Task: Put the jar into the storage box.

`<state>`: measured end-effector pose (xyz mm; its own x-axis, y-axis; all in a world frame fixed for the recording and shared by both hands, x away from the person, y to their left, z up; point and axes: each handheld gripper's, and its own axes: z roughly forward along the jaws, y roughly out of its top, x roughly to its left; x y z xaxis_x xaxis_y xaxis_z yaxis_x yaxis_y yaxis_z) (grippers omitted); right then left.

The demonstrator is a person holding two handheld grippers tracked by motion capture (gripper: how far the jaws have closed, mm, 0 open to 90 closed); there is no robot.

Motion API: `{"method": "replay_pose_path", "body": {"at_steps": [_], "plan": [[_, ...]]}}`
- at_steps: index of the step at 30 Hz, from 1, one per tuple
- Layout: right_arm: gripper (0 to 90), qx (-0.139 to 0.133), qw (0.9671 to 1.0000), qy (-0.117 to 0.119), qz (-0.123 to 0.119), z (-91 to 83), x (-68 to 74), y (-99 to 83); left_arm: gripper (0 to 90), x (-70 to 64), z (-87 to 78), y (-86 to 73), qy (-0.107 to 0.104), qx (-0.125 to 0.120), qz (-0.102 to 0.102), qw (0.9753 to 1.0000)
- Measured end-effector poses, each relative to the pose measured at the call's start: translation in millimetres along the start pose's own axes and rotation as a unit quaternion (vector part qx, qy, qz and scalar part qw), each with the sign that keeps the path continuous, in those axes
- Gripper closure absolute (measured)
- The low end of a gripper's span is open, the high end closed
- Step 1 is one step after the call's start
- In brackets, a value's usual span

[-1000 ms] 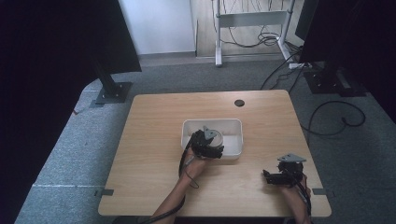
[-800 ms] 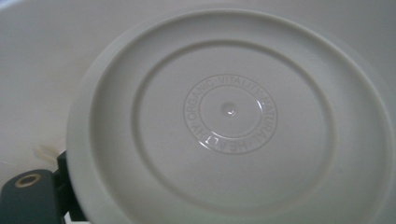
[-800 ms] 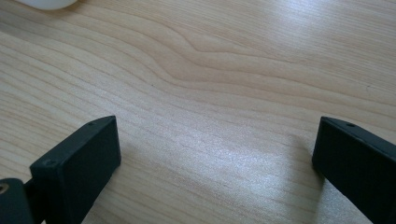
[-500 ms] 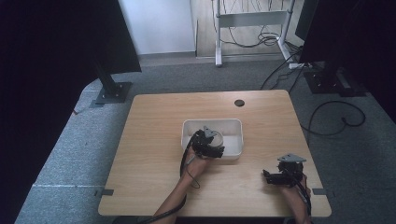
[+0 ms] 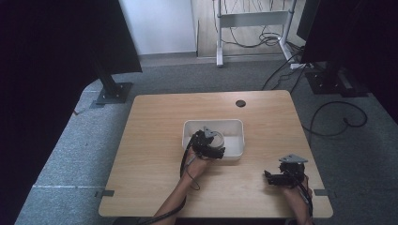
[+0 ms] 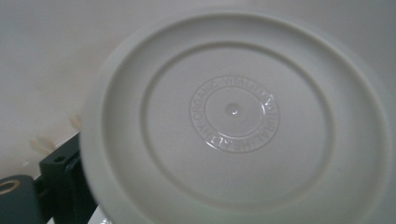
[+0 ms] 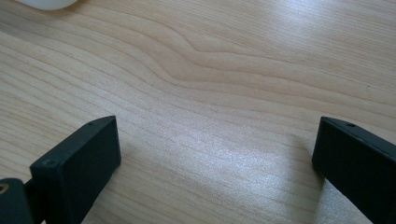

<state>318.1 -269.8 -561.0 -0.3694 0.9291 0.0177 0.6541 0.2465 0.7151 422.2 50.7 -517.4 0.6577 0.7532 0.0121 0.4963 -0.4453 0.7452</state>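
White round plastic lid (image 6: 238, 116), ringed with moulded circles and raised lettering around a small centre dot, sits right in front of the left tool's camera in the left gripper view. One black jaw of that tool shows at the lid's lower left edge, touching or just behind its rim; the other jaw is hidden by the lid, so I cannot tell how wide the left tool (image 5: 208, 144) stands or whether it truly clamps the lid. Behind the lid lies a pale, smooth surface that looks like the inside of a container.

In the high view, the left tool hangs over the white rectangular plastic tub (image 5: 189, 130), which stands near the middle of the light wooden counter (image 5: 155, 140), slightly toward the person's side. A small round pale shape (image 5: 218, 137) shows at the tool's tip, within the tub's outline. Whether the lid rests on the tub's floor or is lifted off it cannot be told.

The right tool (image 5: 278, 178) rests low near the front right corner of the counter, well apart from the tub. In the right gripper view its two black jaws stand wide apart with only bare wood grain between them, gripping nothing. A dark round hole (image 5: 241, 103) sits near the counter's far edge.
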Motion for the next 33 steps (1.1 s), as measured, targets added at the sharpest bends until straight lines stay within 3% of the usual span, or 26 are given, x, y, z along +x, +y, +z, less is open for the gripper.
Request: {"method": "replay_pose_path", "body": {"at_steps": [18,33], "plan": [[0.7,0.0,1.0,0.0,0.0,0.0,0.0,0.0,3.9,-3.0,-23.0,6.0,-0.008,-0.014,0.016,0.9998],[0.8,0.0,1.0,0.0,0.0,0.0,0.0,0.0,4.4,0.6,-36.6,0.0,-0.006,-0.018,0.022,0.9996]]}}
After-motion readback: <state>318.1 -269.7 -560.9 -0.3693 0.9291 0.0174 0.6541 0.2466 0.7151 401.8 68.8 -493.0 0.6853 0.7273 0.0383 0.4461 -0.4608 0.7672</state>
